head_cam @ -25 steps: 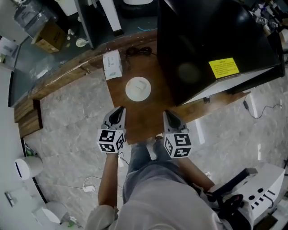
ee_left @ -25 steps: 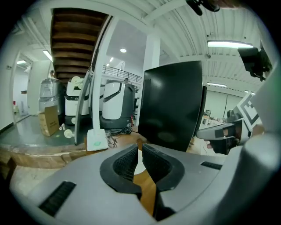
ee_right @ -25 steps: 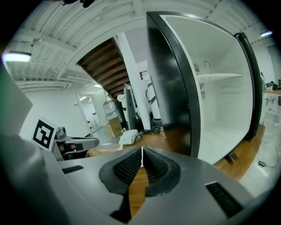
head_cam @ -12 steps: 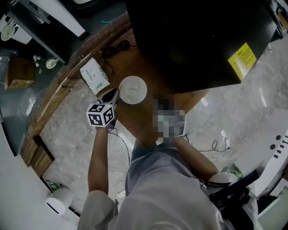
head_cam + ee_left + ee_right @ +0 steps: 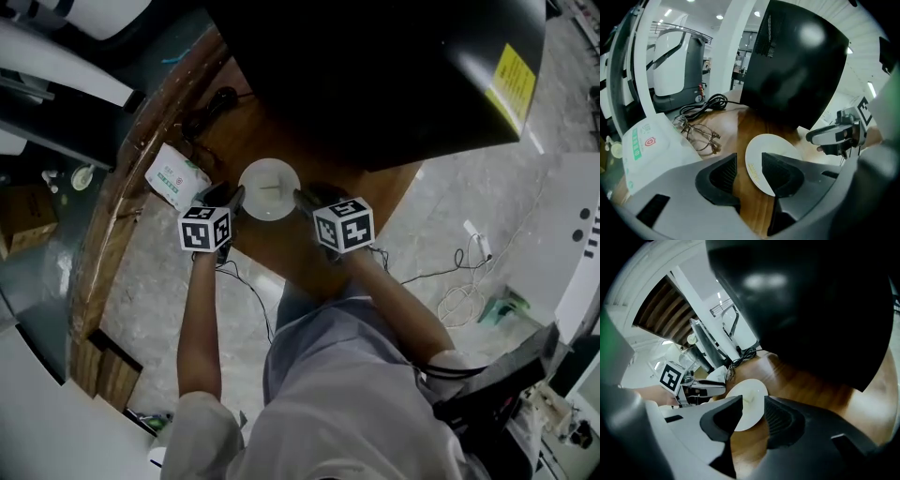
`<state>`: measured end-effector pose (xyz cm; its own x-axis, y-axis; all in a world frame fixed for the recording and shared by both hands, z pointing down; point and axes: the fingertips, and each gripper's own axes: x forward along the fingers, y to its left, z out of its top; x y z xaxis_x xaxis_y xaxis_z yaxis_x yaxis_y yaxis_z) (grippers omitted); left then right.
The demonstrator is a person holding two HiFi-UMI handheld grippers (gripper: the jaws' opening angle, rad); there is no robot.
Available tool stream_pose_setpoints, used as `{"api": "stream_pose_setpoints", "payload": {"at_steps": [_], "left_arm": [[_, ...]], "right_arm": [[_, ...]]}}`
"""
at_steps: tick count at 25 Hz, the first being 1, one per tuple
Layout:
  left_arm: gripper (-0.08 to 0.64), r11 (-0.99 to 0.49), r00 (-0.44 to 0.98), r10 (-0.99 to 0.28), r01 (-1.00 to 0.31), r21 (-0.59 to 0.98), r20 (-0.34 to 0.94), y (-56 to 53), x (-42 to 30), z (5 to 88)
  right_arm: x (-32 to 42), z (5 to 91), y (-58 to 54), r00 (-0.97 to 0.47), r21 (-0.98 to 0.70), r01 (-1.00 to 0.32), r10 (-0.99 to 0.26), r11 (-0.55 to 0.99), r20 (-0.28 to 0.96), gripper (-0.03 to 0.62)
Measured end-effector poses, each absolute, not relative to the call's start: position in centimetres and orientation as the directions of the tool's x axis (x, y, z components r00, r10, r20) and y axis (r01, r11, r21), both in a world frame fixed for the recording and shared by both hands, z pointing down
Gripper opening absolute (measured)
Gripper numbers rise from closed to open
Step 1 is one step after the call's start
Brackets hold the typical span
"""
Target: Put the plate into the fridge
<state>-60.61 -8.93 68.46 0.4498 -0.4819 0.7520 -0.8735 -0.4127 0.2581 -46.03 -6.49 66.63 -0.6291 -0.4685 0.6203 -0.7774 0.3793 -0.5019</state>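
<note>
Reaching in from both sides, two hand-held grippers meet at a round white plate that lies flat on a brown wooden table.

Seen from the head view, the left gripper comes at the plate's left rim and the right gripper at its right rim. Each carries a cube with black and white square markers, and a bare forearm leads back from each toward the person at the bottom of the picture.

The left gripper's jaws have just been opening and now stand apart. In the left gripper view the near edge of the plate shows in the gap between them, and the pads do not press on it.

The right gripper's jaws have likewise just been opening and stand apart. In the right gripper view the plate shows through their gap, again with no pad closed on it.

Just beyond the plate stands the black fridge, its door shut, with a yellow label on top. Left of the plate lie a white packet with green print, a pair of eyeglasses and a coiled black cable.
</note>
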Motion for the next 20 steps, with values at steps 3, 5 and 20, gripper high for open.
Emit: {"api": "stream_pose_setpoints", "payload": {"at_steps": [3,5,20], "left_arm": [[0.163,-0.421,0.463,-0.439,-0.863,0.279,0.77,-8.4,-61.0,70.2],[0.163,-0.426,0.472,-0.415,-0.856,0.292,0.778,-7.9,-60.8,70.8],[0.163,-0.366,0.485,-0.435,-0.865,0.343,0.759,-7.5,-61.2,71.9]], "right_arm": [[-46.9,69.0,-6.2,-0.625,-0.522,-0.78,-0.431,0.345,0.651,0.133],[-47.0,70.2,-6.2,-0.623,-0.531,-0.782,-0.408,0.324,0.668,0.133],[-49.4,72.3,-6.3,-0.789,-0.774,-0.611,-0.209,0.169,0.577,0.127]]}}
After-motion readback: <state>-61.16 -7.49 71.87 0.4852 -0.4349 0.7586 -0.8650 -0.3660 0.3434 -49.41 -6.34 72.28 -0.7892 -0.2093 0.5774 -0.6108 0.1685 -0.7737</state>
